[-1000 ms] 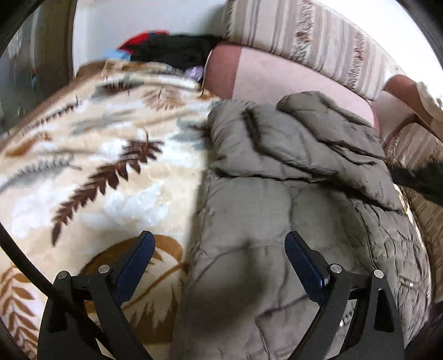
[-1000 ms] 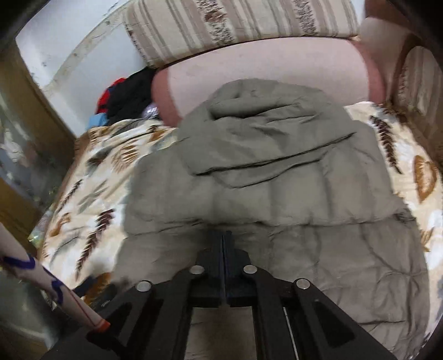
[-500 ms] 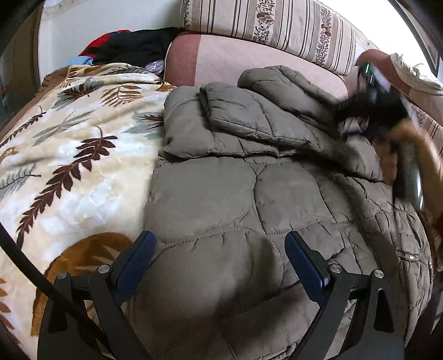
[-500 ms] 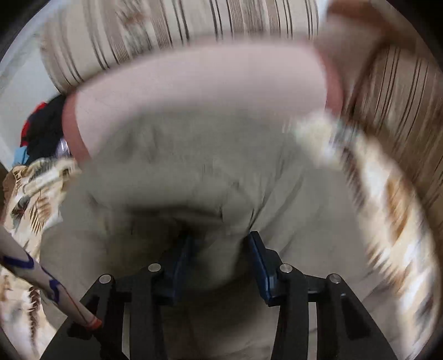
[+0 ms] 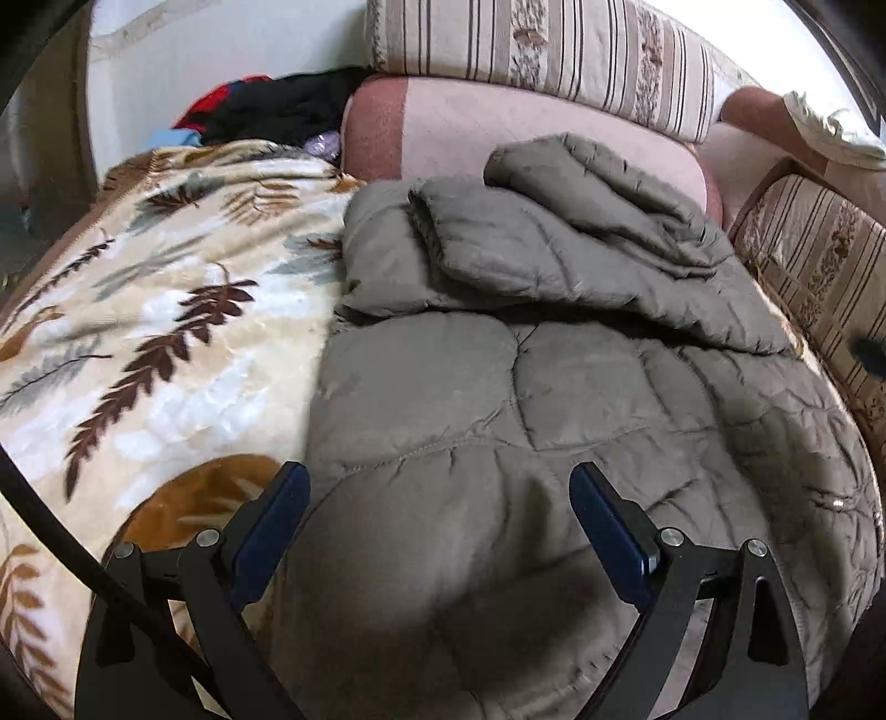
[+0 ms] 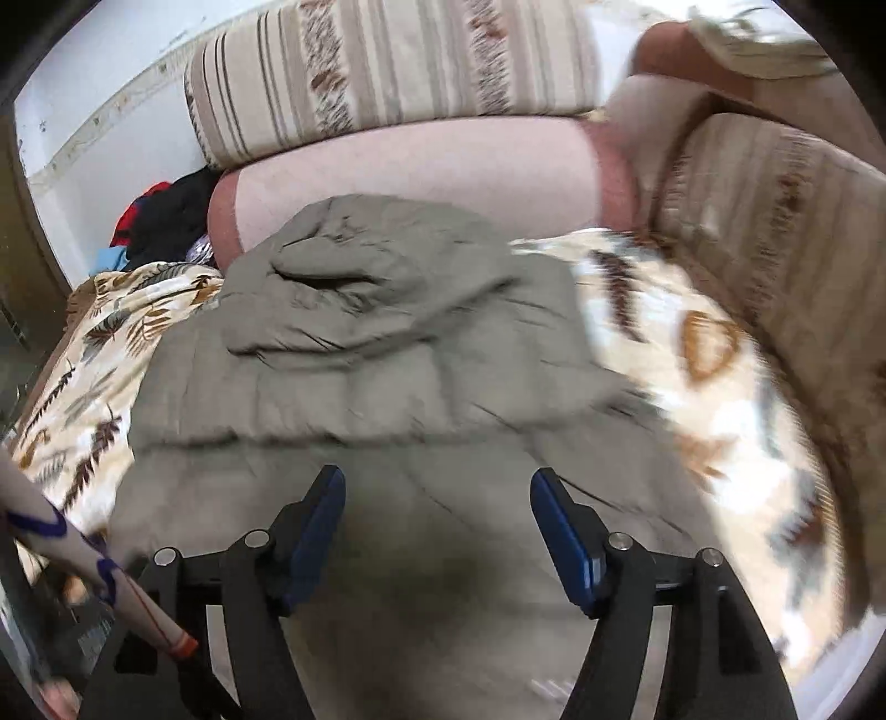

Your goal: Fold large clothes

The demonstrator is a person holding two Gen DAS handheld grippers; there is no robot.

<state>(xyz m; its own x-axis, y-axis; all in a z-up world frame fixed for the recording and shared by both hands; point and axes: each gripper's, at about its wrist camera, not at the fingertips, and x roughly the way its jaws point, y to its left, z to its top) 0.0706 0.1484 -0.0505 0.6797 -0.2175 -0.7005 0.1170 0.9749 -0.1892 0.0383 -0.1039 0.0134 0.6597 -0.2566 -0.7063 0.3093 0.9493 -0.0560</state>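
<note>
A large olive-grey quilted jacket (image 5: 554, 399) lies spread on a leaf-patterned blanket (image 5: 155, 343); its sleeves and hood (image 5: 576, 232) are folded over its upper part. My left gripper (image 5: 440, 498) is open and empty, held just above the jacket's near hem. In the right wrist view the same jacket (image 6: 387, 399) fills the middle, somewhat blurred. My right gripper (image 6: 437, 498) is open and empty above the jacket's lower part.
A pink cushion (image 5: 498, 127) and striped sofa cushions (image 5: 554, 50) stand behind the jacket, with another striped cushion (image 5: 814, 266) at the right. A pile of dark and red clothes (image 5: 266, 111) lies at the back left. A person's patterned sleeve (image 6: 83, 559) shows at lower left.
My right gripper went from shut to open and pulled back from the folded hood. My left gripper stayed open and shifted its view toward the jacket's middle.
</note>
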